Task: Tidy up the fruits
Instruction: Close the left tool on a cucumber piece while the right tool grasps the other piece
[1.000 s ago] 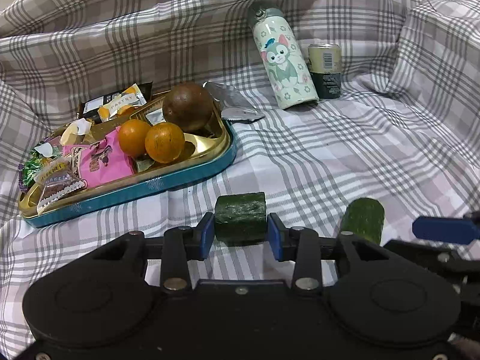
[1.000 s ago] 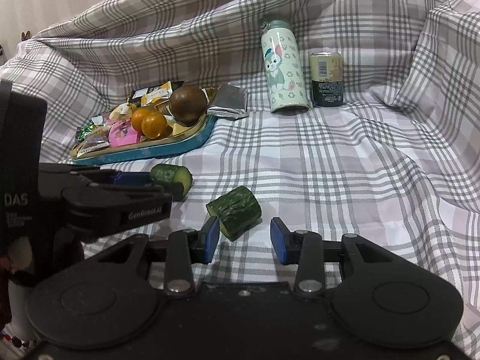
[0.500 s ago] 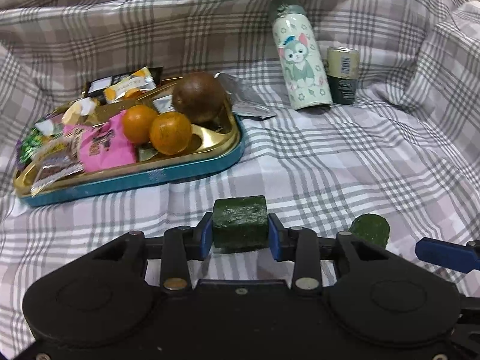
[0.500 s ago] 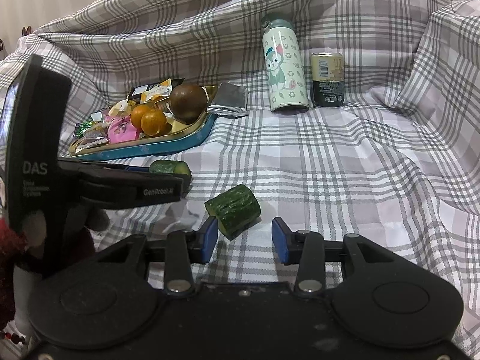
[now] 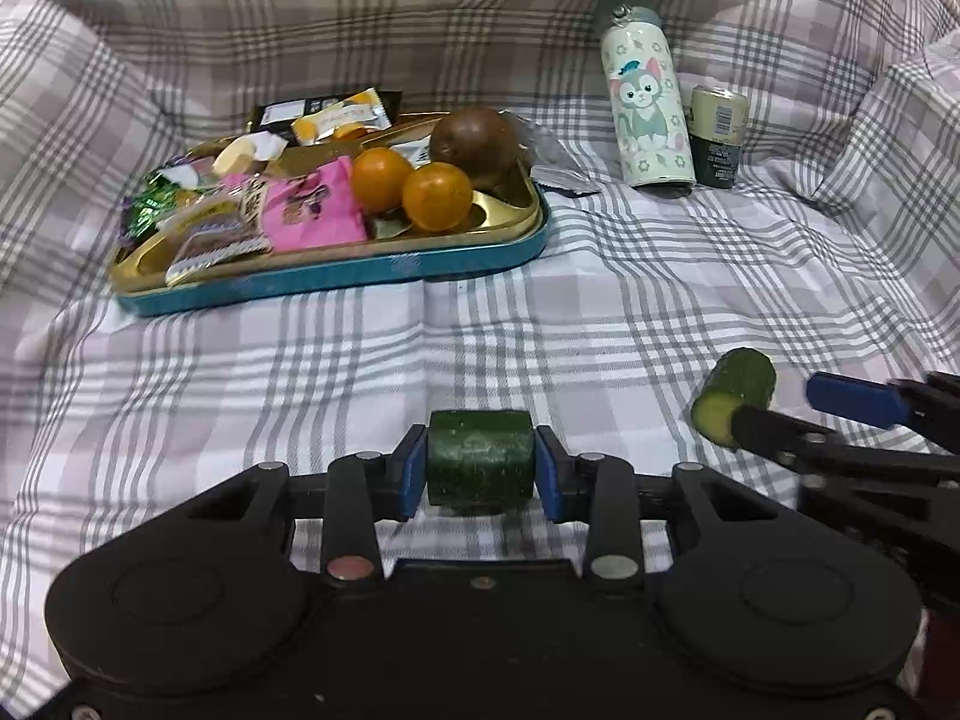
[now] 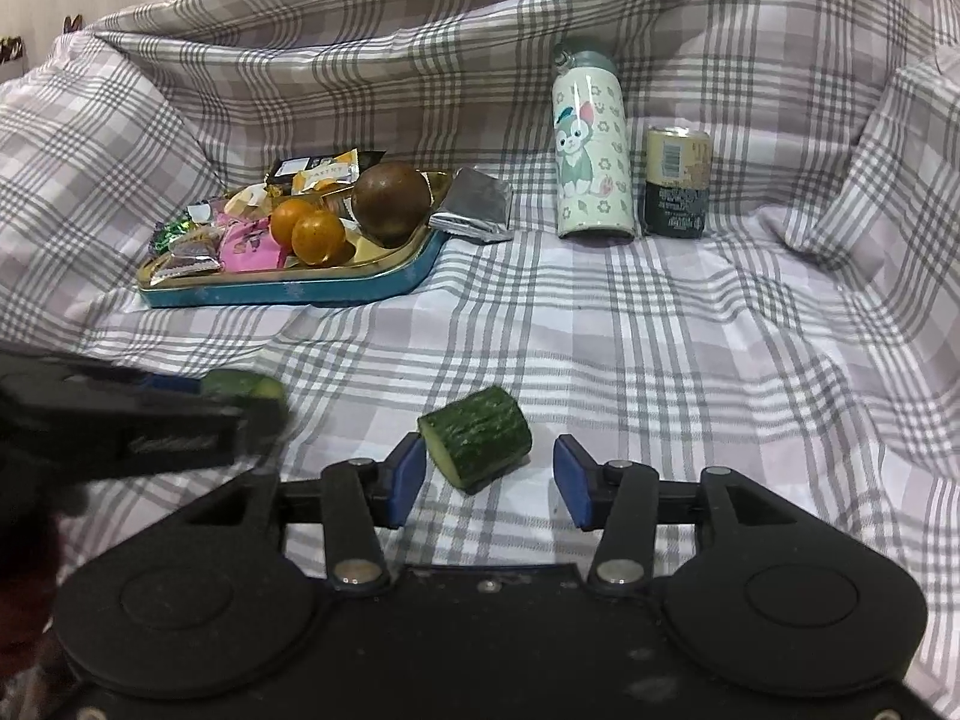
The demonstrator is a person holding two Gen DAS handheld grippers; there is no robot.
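We saw the left hand-held gripper clamped on a cucumber piece. The right hand-held gripper was opening around a second cucumber piece lying on the plaid cloth, near the cloth's front edge.

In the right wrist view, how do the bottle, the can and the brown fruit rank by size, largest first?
1. Bottle
2. Brown fruit and can: they look alike in size, so I leave them unranked.
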